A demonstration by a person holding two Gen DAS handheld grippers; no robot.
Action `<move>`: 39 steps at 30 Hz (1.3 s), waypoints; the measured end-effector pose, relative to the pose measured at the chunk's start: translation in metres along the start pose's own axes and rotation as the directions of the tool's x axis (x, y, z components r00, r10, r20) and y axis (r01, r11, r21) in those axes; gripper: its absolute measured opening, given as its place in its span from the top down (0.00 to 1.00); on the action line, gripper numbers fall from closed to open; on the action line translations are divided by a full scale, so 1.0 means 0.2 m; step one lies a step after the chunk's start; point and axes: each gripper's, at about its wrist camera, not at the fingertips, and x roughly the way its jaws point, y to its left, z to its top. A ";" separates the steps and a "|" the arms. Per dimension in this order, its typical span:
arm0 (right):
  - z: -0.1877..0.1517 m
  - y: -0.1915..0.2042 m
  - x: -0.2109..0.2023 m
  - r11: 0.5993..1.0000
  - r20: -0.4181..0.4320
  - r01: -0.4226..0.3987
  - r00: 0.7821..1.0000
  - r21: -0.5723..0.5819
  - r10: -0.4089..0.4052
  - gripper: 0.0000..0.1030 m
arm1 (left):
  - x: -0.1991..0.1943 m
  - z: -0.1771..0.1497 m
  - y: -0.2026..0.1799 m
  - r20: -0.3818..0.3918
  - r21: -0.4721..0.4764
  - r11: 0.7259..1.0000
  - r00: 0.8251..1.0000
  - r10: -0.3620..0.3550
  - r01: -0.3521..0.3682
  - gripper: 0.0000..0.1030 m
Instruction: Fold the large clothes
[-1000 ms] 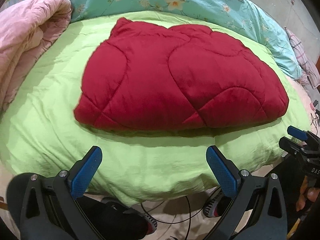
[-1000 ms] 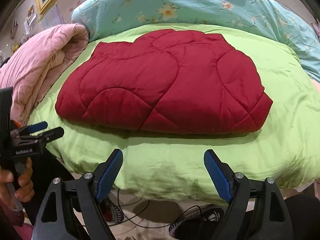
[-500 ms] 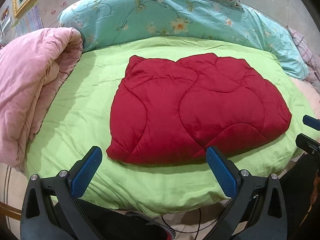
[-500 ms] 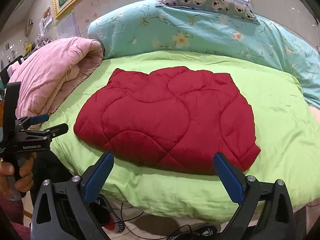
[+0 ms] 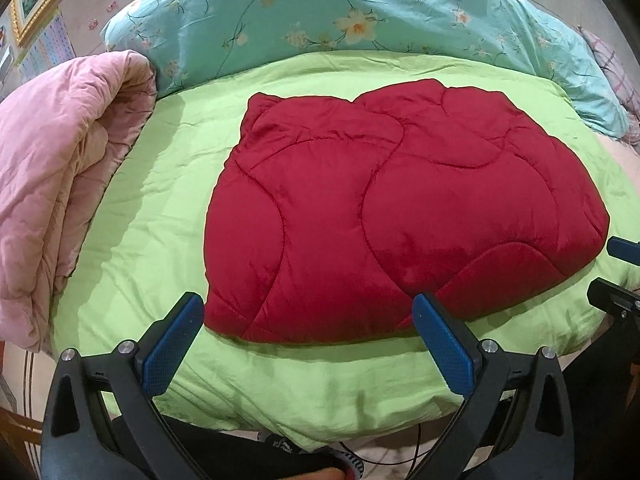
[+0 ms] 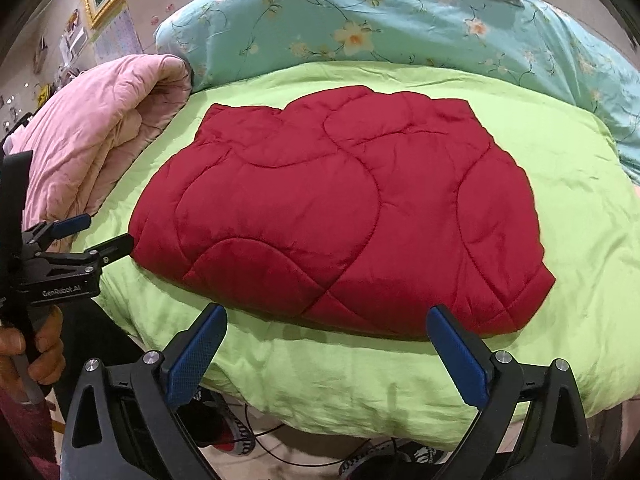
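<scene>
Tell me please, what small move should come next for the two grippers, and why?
Probably draw both back and finish. The red quilted garment lies folded as a compact bundle on the green cover, with no sleeve hanging out. The left gripper and right gripper are open and empty, clear of its near edge, so no grasp seems needed.

Warm, fairly bright indoor light, seemingly from overhead; soft shadows, sharp centre, strong fisheye bending and dark corners.

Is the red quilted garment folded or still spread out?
Folded: the red quilted garment lies as a compact, thick bundle on the green cover, neither gripper touching it.
</scene>
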 end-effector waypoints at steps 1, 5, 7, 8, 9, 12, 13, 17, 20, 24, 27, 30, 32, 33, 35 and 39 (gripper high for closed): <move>0.01 -0.01 0.01 1.000 -0.003 -0.004 1.000 0.002 0.004 0.00 | 0.00 0.01 0.00 0.000 -0.001 1.000 1.000 -0.003 0.003 0.00; 0.05 -0.01 0.02 1.000 -0.002 0.006 1.000 -0.008 -0.006 0.00 | 0.01 0.04 0.00 0.010 0.002 1.000 1.000 -0.015 0.015 0.00; 0.06 -0.01 0.01 1.000 0.003 0.008 1.000 -0.013 -0.008 0.00 | 0.00 0.04 -0.01 0.020 0.006 1.000 1.000 -0.011 0.010 0.00; 0.07 -0.01 0.01 1.000 0.005 0.007 1.000 -0.015 -0.007 0.00 | -0.01 0.05 -0.01 0.027 0.008 1.000 1.000 -0.009 0.009 0.00; 0.08 -0.01 0.01 1.000 0.006 0.007 1.000 -0.017 -0.007 0.00 | -0.01 0.06 -0.01 0.029 0.010 1.000 1.000 -0.011 0.010 0.00; 0.11 -0.01 0.02 0.999 0.006 0.014 1.000 -0.029 -0.014 0.00 | -0.01 0.07 -0.01 0.034 0.017 1.000 0.999 -0.015 0.014 0.00; 0.11 0.00 0.02 0.999 0.004 0.014 1.000 -0.033 -0.014 0.00 | 0.00 0.08 -0.01 0.033 0.018 1.000 0.999 -0.017 0.016 0.00; 0.15 0.00 0.02 0.999 0.006 0.014 1.000 -0.049 -0.014 0.00 | 0.00 0.09 -0.01 0.032 0.021 0.999 0.999 -0.029 0.028 0.00; 0.18 0.00 0.02 0.998 0.011 0.024 1.000 -0.058 -0.023 0.00 | 0.02 0.10 -0.02 0.024 0.023 1.000 1.000 -0.016 0.015 0.00; 0.20 -0.02 0.03 0.998 0.005 0.033 0.999 -0.061 -0.033 0.00 | 0.04 0.12 -0.02 0.007 0.019 1.000 1.000 -0.009 0.009 0.00; 0.21 -0.03 0.04 0.997 0.000 0.042 0.999 -0.063 -0.042 0.00 | 0.03 0.13 -0.03 0.025 0.024 0.999 0.999 -0.036 0.035 0.00; 0.23 -0.05 0.05 0.997 -0.006 0.044 0.999 -0.059 -0.044 0.00 | 0.02 0.15 -0.05 0.038 0.031 0.999 0.998 -0.045 0.044 0.00; 0.23 -0.05 0.05 0.997 -0.007 0.049 0.999 -0.058 -0.049 0.00 | 0.02 0.15 -0.05 0.041 0.033 0.998 0.998 -0.051 0.050 0.00; 0.24 -0.06 0.06 0.997 -0.007 0.050 0.999 -0.058 -0.050 0.00 | 0.03 0.16 -0.05 0.042 0.033 0.998 0.998 -0.052 0.051 0.00; 0.24 -0.06 0.06 0.997 -0.010 0.053 0.998 -0.058 -0.054 0.00 | 0.03 0.16 -0.06 0.044 0.035 0.998 0.998 -0.051 0.050 0.00; 0.26 -0.08 0.08 0.997 -0.016 0.058 0.998 -0.055 -0.059 0.00 | 0.05 0.17 -0.06 0.040 0.034 0.998 0.998 -0.052 0.051 0.00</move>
